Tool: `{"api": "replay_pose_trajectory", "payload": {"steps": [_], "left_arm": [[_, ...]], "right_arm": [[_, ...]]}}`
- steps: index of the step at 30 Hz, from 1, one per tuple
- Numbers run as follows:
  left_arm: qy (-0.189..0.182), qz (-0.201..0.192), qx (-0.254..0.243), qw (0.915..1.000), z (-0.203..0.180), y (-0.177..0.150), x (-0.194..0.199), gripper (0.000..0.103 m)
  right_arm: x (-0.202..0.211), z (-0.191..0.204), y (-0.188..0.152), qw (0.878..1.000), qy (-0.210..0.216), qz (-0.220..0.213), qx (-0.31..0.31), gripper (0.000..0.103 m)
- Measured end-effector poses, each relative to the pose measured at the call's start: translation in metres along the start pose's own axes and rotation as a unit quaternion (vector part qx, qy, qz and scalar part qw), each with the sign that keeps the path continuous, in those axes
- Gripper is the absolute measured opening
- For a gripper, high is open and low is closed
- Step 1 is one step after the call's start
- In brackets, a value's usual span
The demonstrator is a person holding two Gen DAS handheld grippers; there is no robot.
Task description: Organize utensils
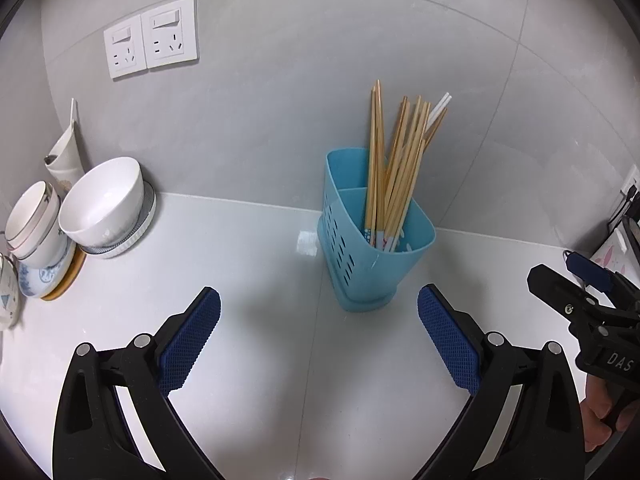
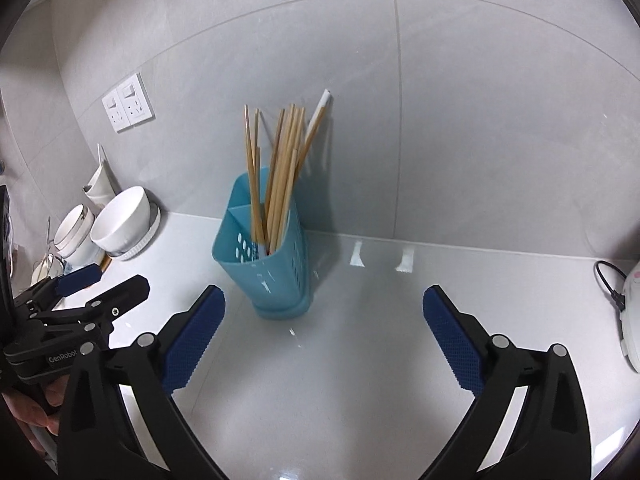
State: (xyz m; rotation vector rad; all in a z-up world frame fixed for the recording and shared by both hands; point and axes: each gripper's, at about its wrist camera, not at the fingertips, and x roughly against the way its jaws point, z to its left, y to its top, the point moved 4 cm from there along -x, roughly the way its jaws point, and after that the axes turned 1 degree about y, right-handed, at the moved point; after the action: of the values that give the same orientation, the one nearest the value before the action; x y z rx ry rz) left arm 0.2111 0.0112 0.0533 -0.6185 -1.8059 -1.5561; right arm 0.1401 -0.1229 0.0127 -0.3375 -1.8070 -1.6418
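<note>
The bottoms of the chopsticks [image 1: 394,160] are hiding inside the blue holder [image 1: 372,248], so only their upper lengths are showing, and they are overlapping too tightly to count; most are bamboo-coloured and at least one white one [image 1: 438,110] is poking out among them. The holder is standing upright on the white counter [image 1: 248,264] close to the tiled wall, and it is showing two compartments: all the chopsticks are sitting in the one nearer the wall's right side, while the other is looking empty as far as its inside can be seen.

The left gripper [image 1: 319,338] is hovering above the counter in front of the holder with its two blue pads spread wide, holding nothing. The right gripper [image 2: 324,338] is doing the same, fingers wide apart and empty.

At the counter's left edge, two white bowls [image 1: 102,200] are sitting on stacked plates, partly cut off by the frame. Two wall sockets [image 1: 150,42] are showing above them. A white appliance [image 2: 632,316] with a black cord is getting cropped at the right.
</note>
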Motion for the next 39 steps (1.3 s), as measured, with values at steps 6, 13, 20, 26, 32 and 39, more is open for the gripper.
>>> {"api": "replay_pose_trajectory", "payload": {"steps": [6, 13, 20, 26, 32, 39], "left_arm": [[-0.001, 0.000, 0.001, 1.0000, -0.002, -0.002, -0.001, 0.097], [-0.002, 0.003, -0.001, 1.0000, -0.004, -0.001, -0.003, 0.097], [-0.004, 0.002, -0.002, 1.0000, -0.008, 0.001, -0.005, 0.097], [-0.005, 0.003, -0.001, 1.0000, -0.009, 0.002, -0.007, 0.097], [-0.006, 0.004, -0.004, 1.0000, -0.012, 0.002, -0.008, 0.097], [-0.009, 0.008, 0.000, 0.9999, -0.013, 0.002, -0.010, 0.097]], "right_arm": [[0.000, 0.000, -0.002, 1.000, -0.007, 0.007, 0.004, 0.095], [-0.003, 0.000, 0.000, 1.000, -0.010, 0.010, 0.004, 0.095], [-0.006, 0.001, 0.000, 1.000, -0.013, 0.014, 0.003, 0.095], [-0.007, 0.001, -0.001, 1.000, -0.016, 0.018, 0.004, 0.095], [-0.007, 0.001, 0.000, 1.000, -0.020, 0.019, 0.004, 0.095], [-0.008, -0.001, -0.001, 0.999, -0.028, 0.023, 0.003, 0.095]]}}
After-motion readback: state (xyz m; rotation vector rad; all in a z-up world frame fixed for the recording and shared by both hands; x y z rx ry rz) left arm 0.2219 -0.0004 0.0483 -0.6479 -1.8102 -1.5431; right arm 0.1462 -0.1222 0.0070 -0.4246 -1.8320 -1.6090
